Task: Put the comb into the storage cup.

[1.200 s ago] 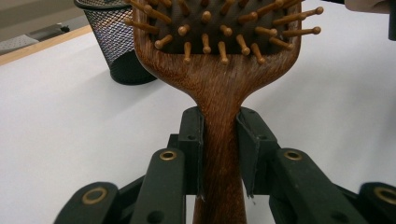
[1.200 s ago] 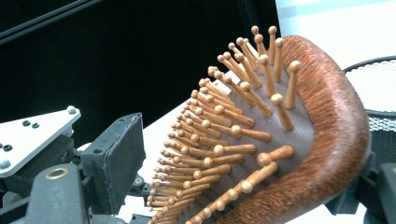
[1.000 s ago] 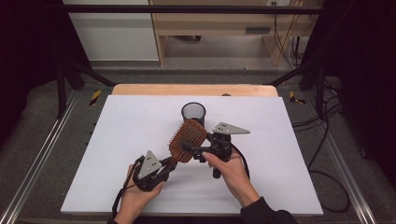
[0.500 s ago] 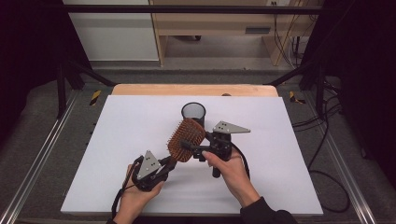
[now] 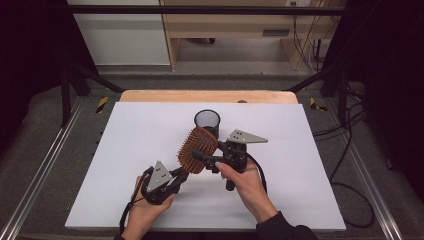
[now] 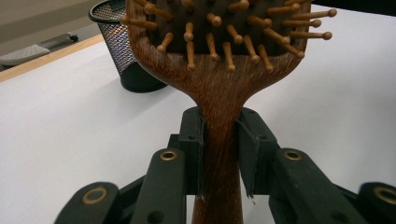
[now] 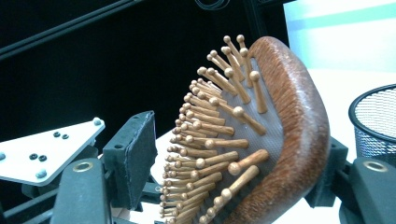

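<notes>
left gripper (image 5: 172, 179): jaws pinch the wooden hairbrush (image 5: 198, 149) by its handle | right gripper (image 5: 202, 159): jaws have just been closing, straddle the brush head, left pad off the bristles | hairbrush: raised over the white surface (image 5: 125, 150), just beside the mesh cup (image 5: 207, 121)

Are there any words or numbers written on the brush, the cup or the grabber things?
None: no word, number or brand can be read in these pictures.
The wooden hairbrush is bare wood and pins.
The black mesh cup carries no label.
The grey plate on the left gripper has screw holes and no writing.
The right gripper has no readable marking.
</notes>
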A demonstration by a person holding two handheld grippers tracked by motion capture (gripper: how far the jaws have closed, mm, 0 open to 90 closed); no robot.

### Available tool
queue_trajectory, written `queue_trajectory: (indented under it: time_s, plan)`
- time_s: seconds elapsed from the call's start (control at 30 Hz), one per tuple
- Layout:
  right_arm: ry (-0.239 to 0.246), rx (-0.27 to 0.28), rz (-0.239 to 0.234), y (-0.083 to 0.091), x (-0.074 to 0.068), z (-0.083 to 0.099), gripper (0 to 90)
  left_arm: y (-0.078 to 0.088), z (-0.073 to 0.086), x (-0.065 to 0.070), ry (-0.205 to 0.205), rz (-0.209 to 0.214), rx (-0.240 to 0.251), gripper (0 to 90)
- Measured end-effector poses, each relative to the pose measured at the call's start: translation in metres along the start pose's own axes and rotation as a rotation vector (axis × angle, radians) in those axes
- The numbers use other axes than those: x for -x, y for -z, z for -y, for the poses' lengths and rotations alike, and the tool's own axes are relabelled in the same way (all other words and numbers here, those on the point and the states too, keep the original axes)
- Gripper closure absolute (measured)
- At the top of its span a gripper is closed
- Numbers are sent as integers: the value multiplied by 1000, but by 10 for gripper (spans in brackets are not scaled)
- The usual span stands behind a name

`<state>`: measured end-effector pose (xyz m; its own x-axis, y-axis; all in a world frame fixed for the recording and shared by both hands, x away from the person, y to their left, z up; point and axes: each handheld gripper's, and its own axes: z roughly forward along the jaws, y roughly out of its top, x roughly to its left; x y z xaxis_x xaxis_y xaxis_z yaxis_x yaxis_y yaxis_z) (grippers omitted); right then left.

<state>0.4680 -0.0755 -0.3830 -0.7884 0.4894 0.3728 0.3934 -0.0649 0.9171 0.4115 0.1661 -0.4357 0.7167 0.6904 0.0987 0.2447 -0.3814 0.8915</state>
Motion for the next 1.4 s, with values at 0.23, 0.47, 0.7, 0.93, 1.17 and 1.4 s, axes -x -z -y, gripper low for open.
queue_trajectory:
  time_s: [0.23, 0.47, 0.7, 0.93, 1.17, 1.4]
  plan:
    - [-20, 27, -26, 0, -4, 0, 353, 1, 0, 0, 0, 3, 5, 732]
    - [-50, 55, -55, 1, -6, -1, 384, 3, -2, 0, 4, 13, 15, 734]
    - [-33, 51, -44, 0, -9, -2, 416, 3, -5, 2, 3, 31, 34, 735]
    - [-55, 55, -40, 0, -9, -2, 444, 2, -4, 2, 3, 29, 28, 734]
    - [-74, 66, -35, 1, -10, -2, 482, 1, -4, 4, 8, 22, 37, 733]
    - [-83, 80, -11, 3, -11, -2, 515, 0, -5, 6, 13, 24, 48, 731]
